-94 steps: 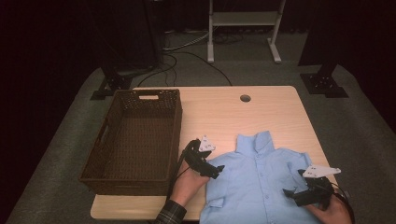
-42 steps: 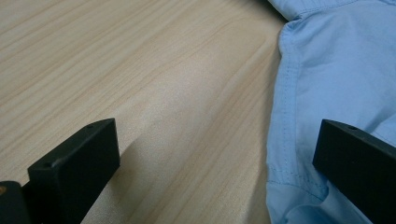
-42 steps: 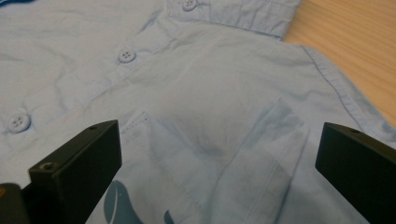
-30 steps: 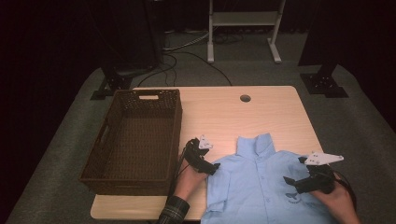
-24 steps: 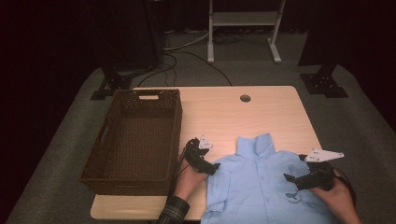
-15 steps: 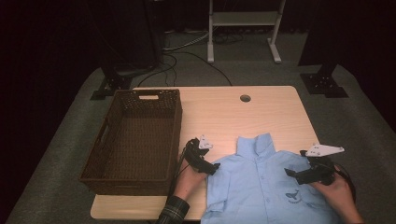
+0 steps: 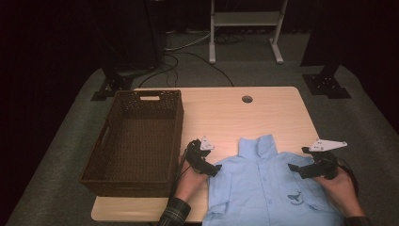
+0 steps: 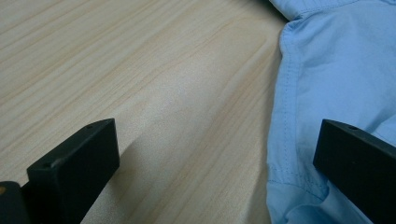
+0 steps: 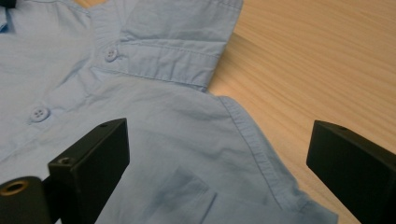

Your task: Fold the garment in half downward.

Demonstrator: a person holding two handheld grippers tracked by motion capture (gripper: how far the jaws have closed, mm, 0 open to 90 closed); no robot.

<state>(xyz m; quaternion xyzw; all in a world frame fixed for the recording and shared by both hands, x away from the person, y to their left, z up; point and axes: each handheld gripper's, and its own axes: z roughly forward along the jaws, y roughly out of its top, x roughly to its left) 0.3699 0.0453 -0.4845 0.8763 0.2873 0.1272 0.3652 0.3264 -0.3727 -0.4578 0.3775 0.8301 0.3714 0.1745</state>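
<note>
One light-blue shirt (image 7: 263, 188), buttoned, collar up, whale emblem, flat on table (image 7: 263, 113)

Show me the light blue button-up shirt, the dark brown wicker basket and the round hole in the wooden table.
Light blue button-up shirt (image 7: 263, 188), high view, chest.
Dark brown wicker basket (image 7: 175, 136), high view, right wall.
Round hole (image 7: 247, 99), high view, centre.

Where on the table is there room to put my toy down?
The bare wood of the table between the basket and the far right edge, beyond the shirt collar, is free. The near side is crowded: the shirt with both grippers, left and right, at its shoulders.
</note>
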